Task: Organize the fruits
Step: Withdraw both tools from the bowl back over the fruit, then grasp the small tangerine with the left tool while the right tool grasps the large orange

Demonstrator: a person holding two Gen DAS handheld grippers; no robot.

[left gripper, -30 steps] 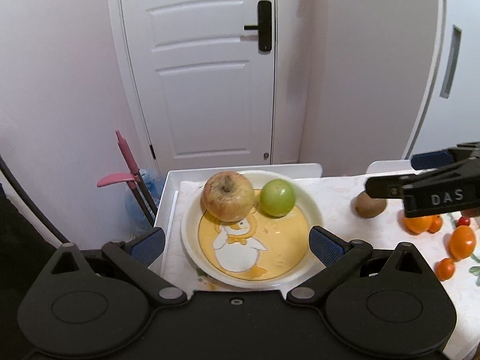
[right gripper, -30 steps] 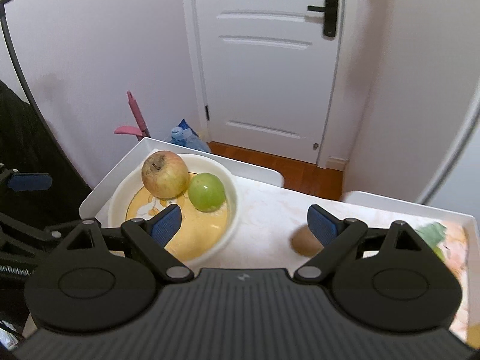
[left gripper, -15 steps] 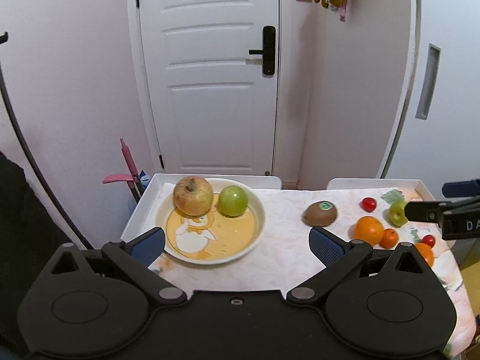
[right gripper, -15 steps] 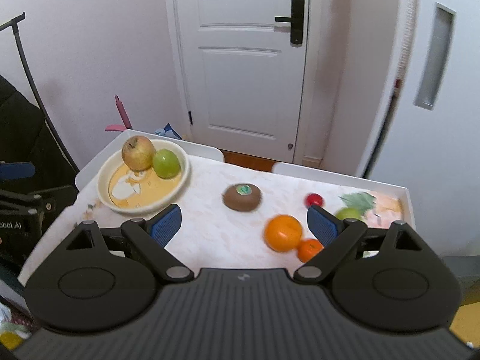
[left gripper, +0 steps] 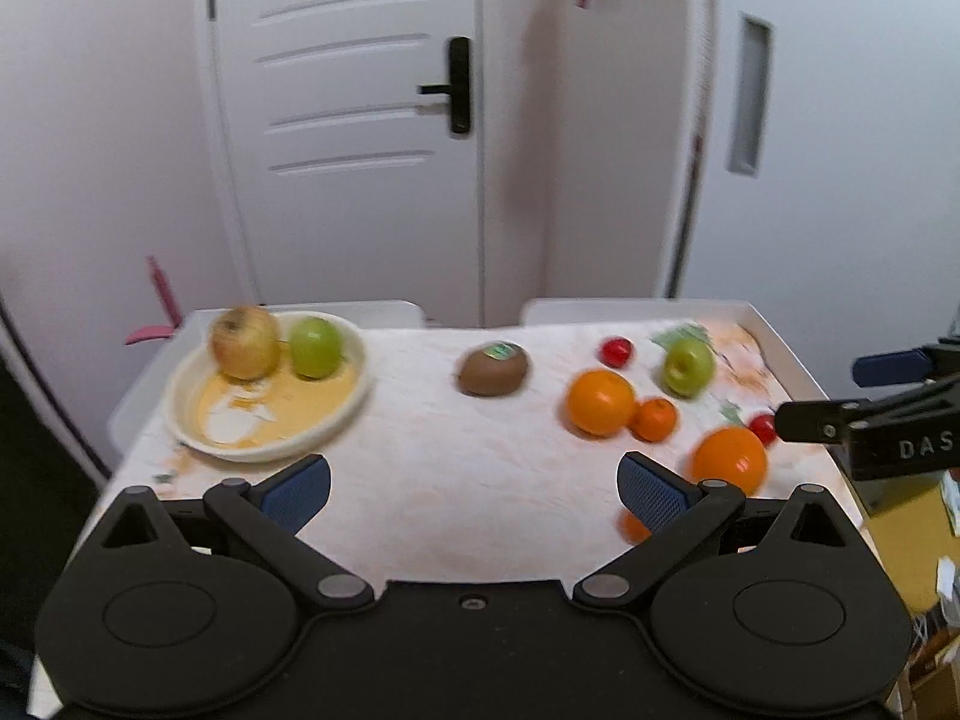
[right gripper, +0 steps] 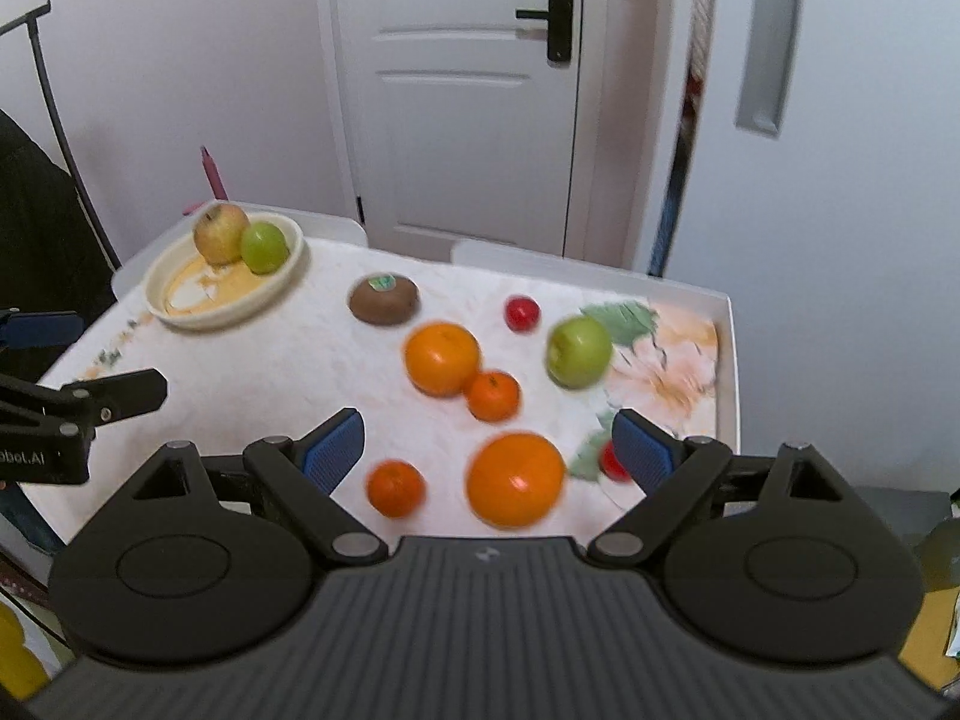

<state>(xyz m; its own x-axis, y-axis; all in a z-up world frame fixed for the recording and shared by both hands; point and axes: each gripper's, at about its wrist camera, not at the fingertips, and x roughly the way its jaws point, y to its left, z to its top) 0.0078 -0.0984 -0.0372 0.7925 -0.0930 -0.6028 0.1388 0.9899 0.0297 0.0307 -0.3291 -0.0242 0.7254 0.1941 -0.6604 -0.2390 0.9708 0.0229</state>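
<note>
A cream bowl [left gripper: 180,414] [right gripper: 157,300] at the table's left holds a red-yellow apple [left gripper: 243,342] [right gripper: 219,233] and a green apple [left gripper: 315,347] [right gripper: 264,247]. Loose on the cloth lie a kiwi [left gripper: 493,369] [right gripper: 384,299], two big oranges [left gripper: 600,402] [right gripper: 515,479], small tangerines [right gripper: 396,487], a second green apple [left gripper: 689,365] [right gripper: 578,351] and red cherry tomatoes [right gripper: 521,312]. My left gripper [left gripper: 474,489] is open and empty above the table's near edge. My right gripper [right gripper: 489,444] is open and empty above the near orange.
The table is a white tray-edged surface [right gripper: 723,360] with a floral cloth. A white door [left gripper: 360,120] and walls stand behind it. A pink tool [left gripper: 159,294] leans at the left. Each gripper's fingers show at the other view's side edge.
Both grippers have pulled back and up from the bowl and swung right. The whole table with the loose fruit now shows. No fruit has moved.
</note>
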